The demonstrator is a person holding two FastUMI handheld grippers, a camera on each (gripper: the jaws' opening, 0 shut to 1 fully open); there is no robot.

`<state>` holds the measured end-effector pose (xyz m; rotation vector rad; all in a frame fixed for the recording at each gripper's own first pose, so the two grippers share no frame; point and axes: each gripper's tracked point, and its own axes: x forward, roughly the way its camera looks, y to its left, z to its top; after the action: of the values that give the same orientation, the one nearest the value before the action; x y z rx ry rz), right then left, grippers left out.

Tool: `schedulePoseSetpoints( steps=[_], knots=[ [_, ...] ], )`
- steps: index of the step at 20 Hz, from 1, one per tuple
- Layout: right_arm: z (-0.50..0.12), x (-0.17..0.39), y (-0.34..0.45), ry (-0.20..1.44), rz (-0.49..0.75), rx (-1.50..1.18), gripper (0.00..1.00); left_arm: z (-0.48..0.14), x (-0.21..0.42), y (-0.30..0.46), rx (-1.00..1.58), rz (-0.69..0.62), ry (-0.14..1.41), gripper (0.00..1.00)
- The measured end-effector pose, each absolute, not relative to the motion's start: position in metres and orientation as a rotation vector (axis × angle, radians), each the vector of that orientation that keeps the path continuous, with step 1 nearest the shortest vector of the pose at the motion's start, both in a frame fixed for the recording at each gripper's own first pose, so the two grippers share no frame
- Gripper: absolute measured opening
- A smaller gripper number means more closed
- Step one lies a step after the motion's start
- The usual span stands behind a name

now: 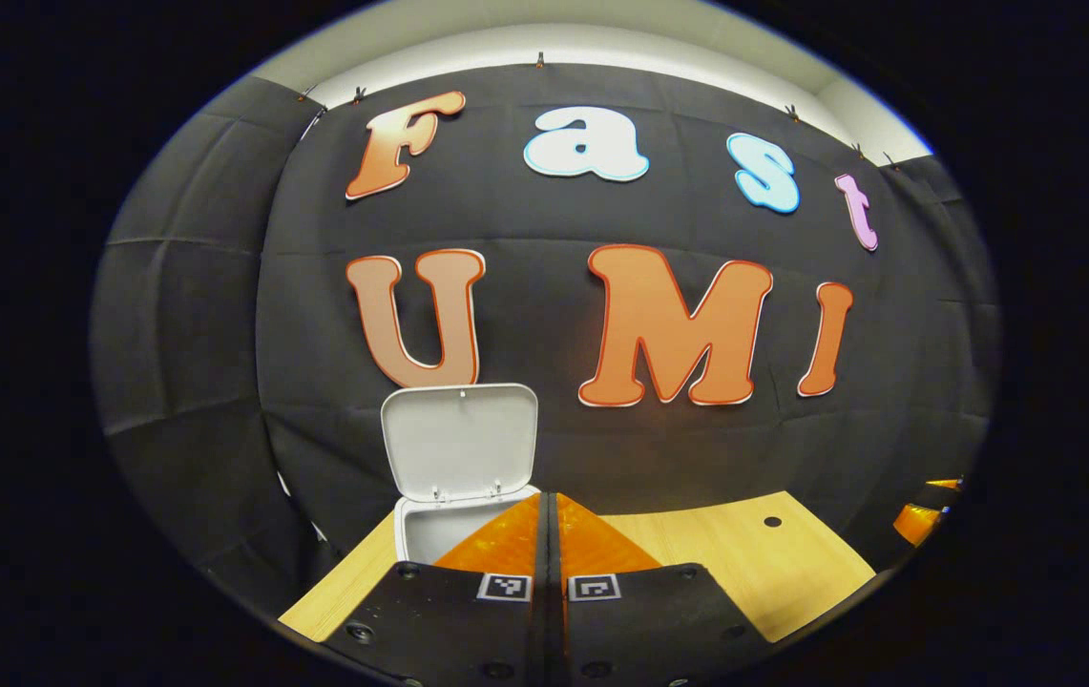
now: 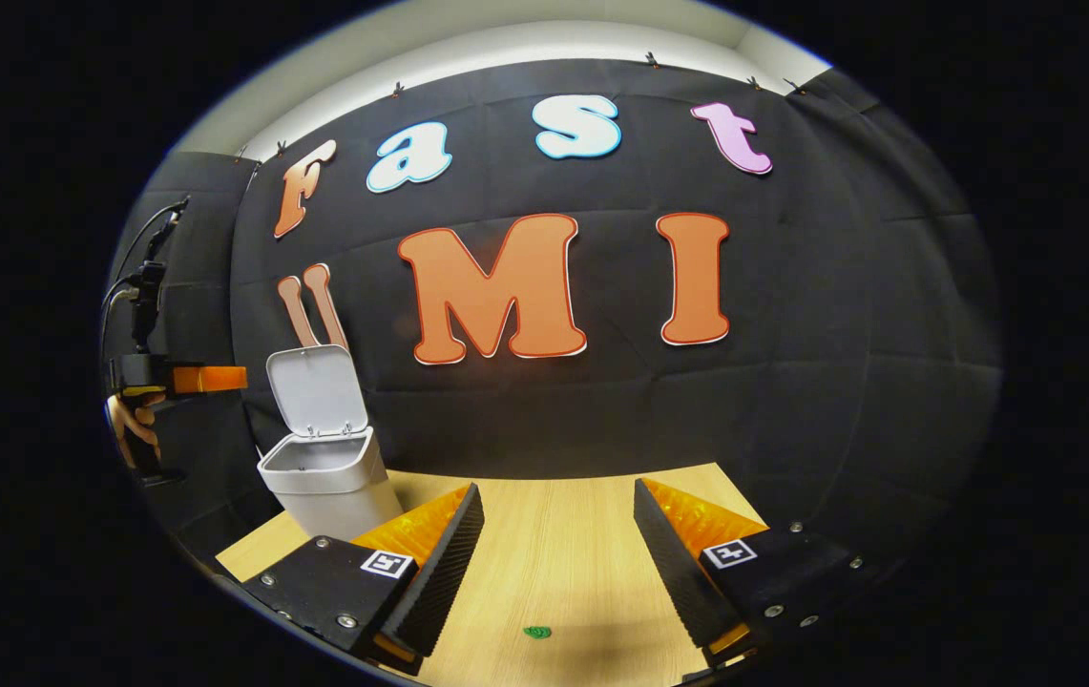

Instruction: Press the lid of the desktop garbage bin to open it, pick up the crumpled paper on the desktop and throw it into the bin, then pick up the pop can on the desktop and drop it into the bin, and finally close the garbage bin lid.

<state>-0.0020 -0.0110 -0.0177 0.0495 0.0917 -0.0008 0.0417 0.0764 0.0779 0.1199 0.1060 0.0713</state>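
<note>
1. With the lid (image 1: 460, 441) standing upright, the bin (image 1: 429, 530) in the left gripper view sits open at the far-left of the table (image 1: 725, 558), just beyond the left gripper (image 1: 550, 515). Its fingers are pressed together with nothing between them.
2. Same view: an orange part of the other gripper (image 1: 921, 520) shows at the far right edge.
3. Right gripper view: right gripper (image 2: 554, 563) has its fingers spread wide, holding nothing, over bare table (image 2: 554, 544). Bin (image 2: 329, 487) sits far-left, just beside the left finger, lid (image 2: 317, 389) up. Left gripper (image 2: 205, 380) hangs at the left edge, held by a hand (image 2: 134, 425).
4. A small green mark (image 2: 536, 632) lies on the table near the right gripper; too small to identify.
5. Crumpled paper and can: cannot tell where they are from these frames.
6. Risk: the closing move could push the light bin backwards or tip it if the lid is hit from the front rather than pressed down from above.
7. Risk: closing now would be premature if paper or can remains out.
8. Writing: square coded markers on the fingers, no readable brand or label on the bin.
</note>
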Motion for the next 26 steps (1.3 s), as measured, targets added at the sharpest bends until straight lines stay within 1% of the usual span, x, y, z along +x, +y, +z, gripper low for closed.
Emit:
schedulePoseSetpoints(
  steps=[6,7,8,9,10,11,14,15,21,22,26],
  knots=[
    [-0.008,0.000,0.011,0.054,-0.014,0.095,0.94,0.091,0.032,0.084,0.146,0.065,0.030,0.01],
    [-0.007,0.001,0.013,0.052,-0.017,0.096,0.94,0.094,0.030,0.086,0.150,0.067,0.019,0.11],
    [-0.008,0.001,0.017,0.055,-0.018,0.098,0.94,0.096,0.029,0.091,0.150,0.080,0.007,0.16],
    [-0.008,0.001,0.020,0.058,-0.018,0.098,0.94,0.098,0.030,0.095,0.151,0.087,-0.005,0.31],
    [-0.010,0.003,0.023,0.063,-0.017,0.095,0.94,0.099,0.028,0.092,0.150,0.077,-0.011,0.36],
    [-0.011,0.003,0.026,0.067,-0.018,0.089,0.94,0.099,0.029,0.091,0.146,0.067,-0.019,0.48],
    [-0.013,0.005,0.034,0.075,-0.024,0.084,0.94,0.097,0.029,0.088,0.154,0.037,-0.041,0.89],
    [-0.014,0.006,0.036,0.078,-0.025,0.086,0.94,0.095,0.031,0.087,0.163,0.028,-0.041,0.95],
    [-0.040,0.024,0.038,0.150,-0.044,0.052,0.94,0.077,0.041,0.075,0.146,-0.045,-0.022,0.96],
    [-0.050,0.028,0.038,0.177,-0.045,0.043,0.94,0.072,0.044,0.075,0.151,-0.055,-0.019,0.95],
    [-0.111,0.045,0.032,0.333,-0.052,-0.008,0.94,0.058,0.052,0.069,0.150,-0.105,-0.004,0.96]
  ],
)
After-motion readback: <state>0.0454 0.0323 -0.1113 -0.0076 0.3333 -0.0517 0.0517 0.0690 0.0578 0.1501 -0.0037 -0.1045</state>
